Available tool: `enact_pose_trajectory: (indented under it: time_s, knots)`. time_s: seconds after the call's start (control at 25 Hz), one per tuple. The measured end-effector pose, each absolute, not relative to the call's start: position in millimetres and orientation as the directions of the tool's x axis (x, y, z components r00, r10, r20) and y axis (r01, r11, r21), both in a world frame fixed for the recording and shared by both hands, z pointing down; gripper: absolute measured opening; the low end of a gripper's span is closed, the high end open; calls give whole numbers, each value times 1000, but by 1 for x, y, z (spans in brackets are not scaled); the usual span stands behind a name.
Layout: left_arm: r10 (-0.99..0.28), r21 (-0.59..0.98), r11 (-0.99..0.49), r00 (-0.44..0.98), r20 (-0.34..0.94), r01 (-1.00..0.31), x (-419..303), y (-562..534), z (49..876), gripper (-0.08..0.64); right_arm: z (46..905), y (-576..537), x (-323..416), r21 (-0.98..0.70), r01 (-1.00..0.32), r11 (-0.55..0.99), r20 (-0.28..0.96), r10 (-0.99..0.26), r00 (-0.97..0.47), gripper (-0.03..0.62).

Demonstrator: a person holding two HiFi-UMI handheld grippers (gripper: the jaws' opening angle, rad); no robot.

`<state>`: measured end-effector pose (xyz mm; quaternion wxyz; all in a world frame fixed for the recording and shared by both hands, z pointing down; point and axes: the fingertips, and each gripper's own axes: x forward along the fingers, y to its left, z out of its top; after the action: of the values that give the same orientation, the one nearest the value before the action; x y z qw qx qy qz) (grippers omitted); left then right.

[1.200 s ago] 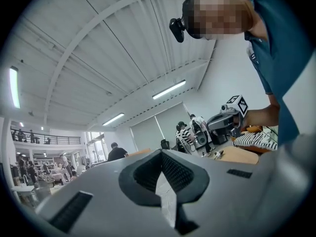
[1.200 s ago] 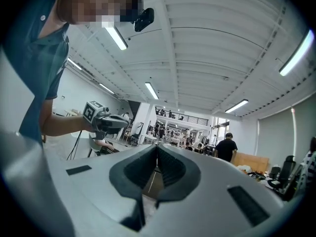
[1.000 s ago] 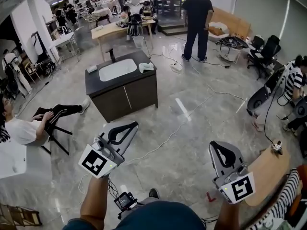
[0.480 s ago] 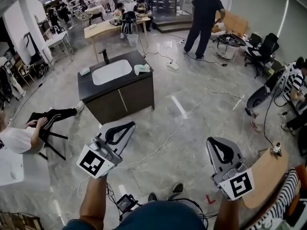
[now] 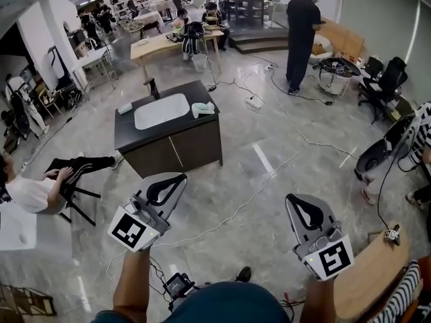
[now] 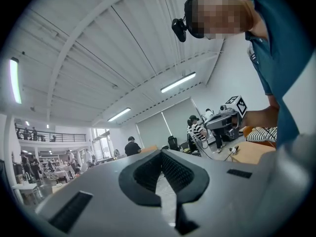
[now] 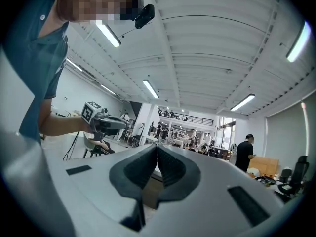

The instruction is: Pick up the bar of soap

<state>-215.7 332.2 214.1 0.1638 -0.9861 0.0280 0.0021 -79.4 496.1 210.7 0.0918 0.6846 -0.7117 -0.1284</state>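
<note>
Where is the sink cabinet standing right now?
In the head view the dark sink cabinet stands on the grey floor left of centre, ahead of the left gripper, with a seated person to its left.

Pale grey with black ribbed pads on the left tongs (image 5: 174,179) and the right tongs (image 5: 301,199), each cube in a black-and-white square pattern. Ahead of the left tongs, a black-topped table (image 5: 126,130) with white basin (image 5: 161,110) and dark brown doors (image 5: 182,150). Glossy grey floor (image 5: 269,167) beneath both. Beside the right tongs, a tan wooden surface (image 5: 367,281) and a black-and-white striped sleeve (image 5: 404,295).
</note>
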Motion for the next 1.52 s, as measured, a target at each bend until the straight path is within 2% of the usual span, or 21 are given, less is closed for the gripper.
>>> enact_pose_trajectory:
  time_s: [0.24, 0.64, 1.52]
  knots:
    - [-93, -331, -939, 996, -10, -91, -171, 340, 215, 2, 212, 495, -27, 290, -955, 66, -55, -995, -86, 15]
    - [-106, -329, -939, 994, 11, -97, -132, 325, 218, 2, 222, 475, 11, 237, -967, 91, -41, -994, -104, 15]
    - [-33, -283, -958, 999, -33, -41, -77, 153, 230, 2, 231, 317, 50, 283, -958, 41, 18, -999, -37, 15]
